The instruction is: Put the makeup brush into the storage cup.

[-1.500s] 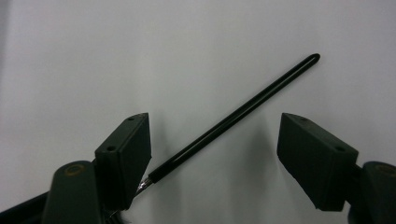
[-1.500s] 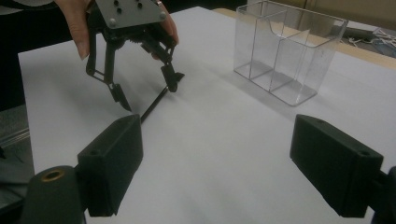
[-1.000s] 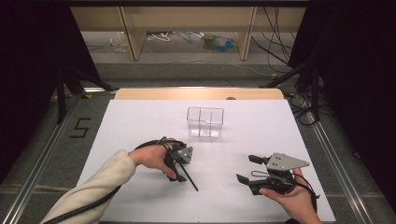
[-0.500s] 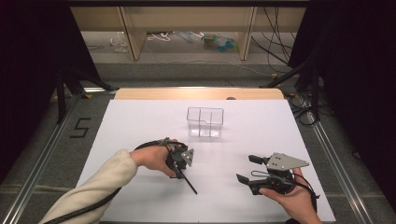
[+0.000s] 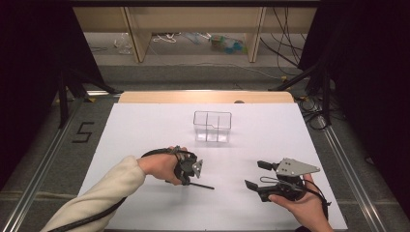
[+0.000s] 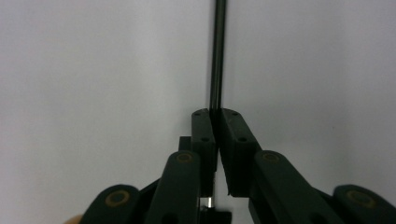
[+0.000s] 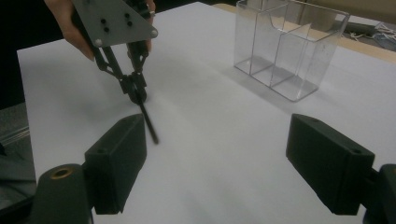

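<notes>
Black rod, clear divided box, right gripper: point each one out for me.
black rod (image 6: 216, 56): left gripper view, on its shaft beyond the jaws.
clear divided box (image 5: 212, 126): high view, on its front wall.
right gripper (image 5: 255, 174): high view, midway between its open fingertips.

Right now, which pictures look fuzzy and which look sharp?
In the left gripper view, the thin black rod is soft and blurry, and the left hand-held gripper clamped on it looks slightly soft too. In the right gripper view, the clear box is fairly sharp, but the rod's tip smears. The high view is evenly lit, with dark surroundings.
</notes>
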### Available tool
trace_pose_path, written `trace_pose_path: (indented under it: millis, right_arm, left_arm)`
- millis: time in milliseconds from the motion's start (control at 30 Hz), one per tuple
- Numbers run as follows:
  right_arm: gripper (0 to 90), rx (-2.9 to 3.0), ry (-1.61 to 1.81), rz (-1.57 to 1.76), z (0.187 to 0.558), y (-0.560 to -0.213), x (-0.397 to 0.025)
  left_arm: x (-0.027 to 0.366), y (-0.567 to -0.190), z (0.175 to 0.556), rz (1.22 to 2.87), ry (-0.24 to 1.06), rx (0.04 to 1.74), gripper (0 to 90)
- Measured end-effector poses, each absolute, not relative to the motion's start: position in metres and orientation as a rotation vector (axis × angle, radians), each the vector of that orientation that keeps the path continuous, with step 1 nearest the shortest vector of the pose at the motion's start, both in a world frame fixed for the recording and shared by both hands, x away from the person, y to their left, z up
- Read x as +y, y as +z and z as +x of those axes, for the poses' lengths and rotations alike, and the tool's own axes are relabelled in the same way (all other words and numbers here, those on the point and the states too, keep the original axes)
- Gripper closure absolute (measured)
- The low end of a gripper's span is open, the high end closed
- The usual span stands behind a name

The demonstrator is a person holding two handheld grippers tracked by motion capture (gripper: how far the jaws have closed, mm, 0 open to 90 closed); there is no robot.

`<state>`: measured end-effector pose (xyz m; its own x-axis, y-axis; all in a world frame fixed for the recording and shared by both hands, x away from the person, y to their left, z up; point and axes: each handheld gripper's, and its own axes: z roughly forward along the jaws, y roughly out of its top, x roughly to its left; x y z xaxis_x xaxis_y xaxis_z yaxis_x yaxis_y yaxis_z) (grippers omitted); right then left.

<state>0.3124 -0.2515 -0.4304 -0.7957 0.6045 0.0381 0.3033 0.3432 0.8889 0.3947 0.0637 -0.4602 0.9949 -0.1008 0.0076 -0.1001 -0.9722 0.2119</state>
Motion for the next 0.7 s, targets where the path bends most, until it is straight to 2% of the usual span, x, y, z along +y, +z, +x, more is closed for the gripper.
trace_pose_path:
  millis: [233, 433, 500, 700]
  right_arm:
    - [21.8, 2.301, 1.452, 0.808, 0.3135, -0.4318, -0.2508]
    - [21.8, 2.300, 1.450, 0.813, 0.3138, -0.4321, -0.2509]
    - [21.8, 2.301, 1.448, 0.814, 0.3139, -0.4322, -0.2509]
    - [21.8, 2.313, 1.426, 0.818, 0.3140, -0.4316, -0.2520]
  left_arm:
    - [0.0609, -0.4582, 0.3935, 2.964, 0.040, -0.217, 85.3]
    - [0.0613, -0.4579, 0.3940, 2.963, 0.039, -0.203, 85.4]
    - [0.0616, -0.4596, 0.3926, 2.939, 0.014, -0.145, 85.4]
    - [0.0620, -0.4575, 0.3951, 2.964, 0.025, -0.185, 85.5]
